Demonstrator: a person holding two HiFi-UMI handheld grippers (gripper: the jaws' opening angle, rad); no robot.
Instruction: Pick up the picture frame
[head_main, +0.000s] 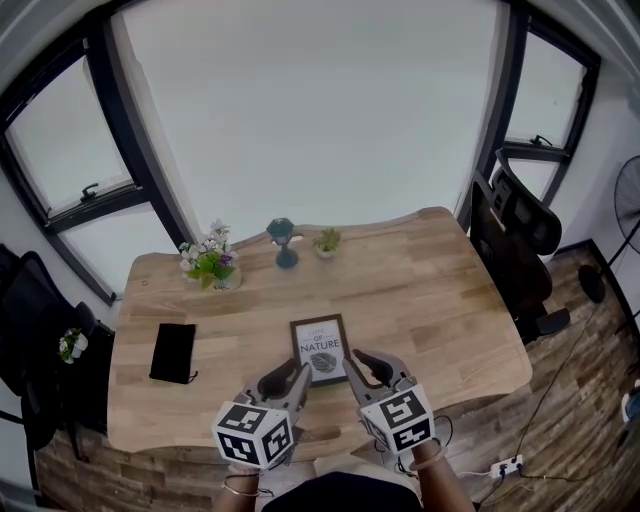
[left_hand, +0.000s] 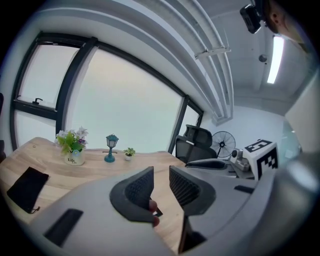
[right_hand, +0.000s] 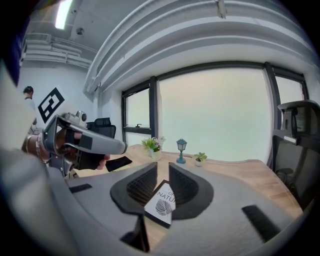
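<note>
At the near edge of the desk (head_main: 440, 290), the left gripper (head_main: 297, 375) stood slightly open with nothing between its pads, beside the near left corner of the picture frame (head_main: 320, 349). The right gripper (head_main: 362, 362) showed a narrower gap, also empty, at the frame's near right corner. The frame lay flat between them. Flowers (head_main: 210, 265) and a small lamp (head_main: 284, 243) stood along the far edge.

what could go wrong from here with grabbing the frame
The picture frame lies flat on the table, so jaws may push its near edge rather than catch it. The left gripper and right gripper sit close together there and could bump. The right one's jaws stand barely apart, maybe too narrow for the frame.
</note>
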